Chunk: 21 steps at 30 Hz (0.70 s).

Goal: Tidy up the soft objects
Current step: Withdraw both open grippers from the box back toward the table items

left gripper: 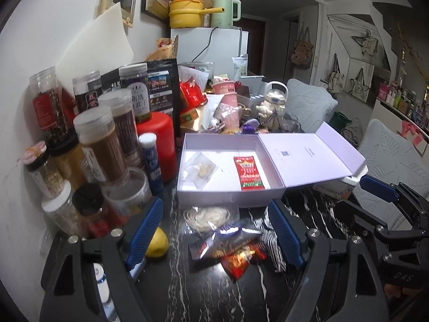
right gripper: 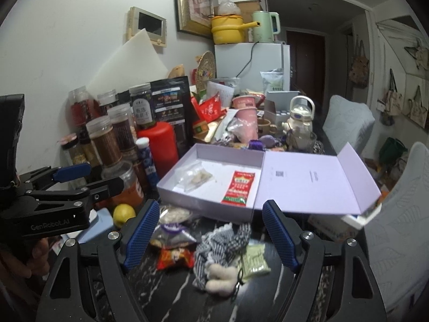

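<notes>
An open lilac box [left gripper: 230, 191] [right gripper: 206, 206] sits on the black marble table. Inside lie a red sachet [left gripper: 250, 173] [right gripper: 238, 187] and a clear packet [left gripper: 199, 170] [right gripper: 194, 178]. In front of it lie snack packets [left gripper: 230, 252] [right gripper: 174, 237], a round clear pack [left gripper: 207, 216], a black-and-white checked cloth [right gripper: 222, 244], a beige plush piece [right gripper: 221, 277] and a pale green sachet [right gripper: 253, 261]. My left gripper [left gripper: 215, 237] is open above the snack packets. My right gripper [right gripper: 210, 234] is open above the cloth.
Jars and bottles [left gripper: 102, 145] crowd the left, with a red canister [left gripper: 158, 145] and a lemon [left gripper: 158, 244] [right gripper: 124, 213]. Cluttered cups and a teapot [left gripper: 274, 99] stand behind the box. The box lid [left gripper: 308, 153] lies open to the right. Grey cushions [right gripper: 396, 228] lie right.
</notes>
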{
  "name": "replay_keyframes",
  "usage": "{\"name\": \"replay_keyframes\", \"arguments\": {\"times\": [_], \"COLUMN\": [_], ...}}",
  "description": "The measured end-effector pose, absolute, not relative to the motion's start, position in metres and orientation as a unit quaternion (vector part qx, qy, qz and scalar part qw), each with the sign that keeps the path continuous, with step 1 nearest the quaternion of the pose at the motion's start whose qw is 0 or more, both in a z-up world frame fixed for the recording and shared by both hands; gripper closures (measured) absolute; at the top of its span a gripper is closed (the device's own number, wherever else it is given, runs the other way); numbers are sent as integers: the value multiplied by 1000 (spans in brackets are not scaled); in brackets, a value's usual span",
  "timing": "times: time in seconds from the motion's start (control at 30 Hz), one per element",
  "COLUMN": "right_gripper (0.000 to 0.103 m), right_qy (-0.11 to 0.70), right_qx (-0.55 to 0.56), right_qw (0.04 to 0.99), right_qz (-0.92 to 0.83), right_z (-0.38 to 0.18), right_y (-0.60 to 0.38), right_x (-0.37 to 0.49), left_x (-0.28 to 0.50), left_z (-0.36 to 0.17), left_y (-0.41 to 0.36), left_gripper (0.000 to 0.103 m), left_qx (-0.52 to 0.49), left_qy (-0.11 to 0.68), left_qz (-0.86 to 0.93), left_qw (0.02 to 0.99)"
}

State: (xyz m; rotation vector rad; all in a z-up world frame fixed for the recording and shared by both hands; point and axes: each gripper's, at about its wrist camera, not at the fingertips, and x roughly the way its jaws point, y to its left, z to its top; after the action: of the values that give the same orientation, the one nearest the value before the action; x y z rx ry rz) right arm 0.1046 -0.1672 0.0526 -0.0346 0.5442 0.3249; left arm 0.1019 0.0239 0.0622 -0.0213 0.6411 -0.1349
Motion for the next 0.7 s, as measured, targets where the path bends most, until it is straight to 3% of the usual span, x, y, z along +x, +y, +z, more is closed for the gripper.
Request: {"name": "replay_keyframes", "arguments": {"times": [0.7], "right_gripper": [23], "right_qy": [327], "right_qx": [-5], "right_qw": [930], "right_qz": [170], "right_z": [-22], "right_y": [-179], "right_x": [67], "left_x": [76], "left_z": [-21], "left_y": [5], "left_gripper": [22], "left_qx": [-59], "left_qy": [395], "left_qz": [-111], "left_qw": [910]}}
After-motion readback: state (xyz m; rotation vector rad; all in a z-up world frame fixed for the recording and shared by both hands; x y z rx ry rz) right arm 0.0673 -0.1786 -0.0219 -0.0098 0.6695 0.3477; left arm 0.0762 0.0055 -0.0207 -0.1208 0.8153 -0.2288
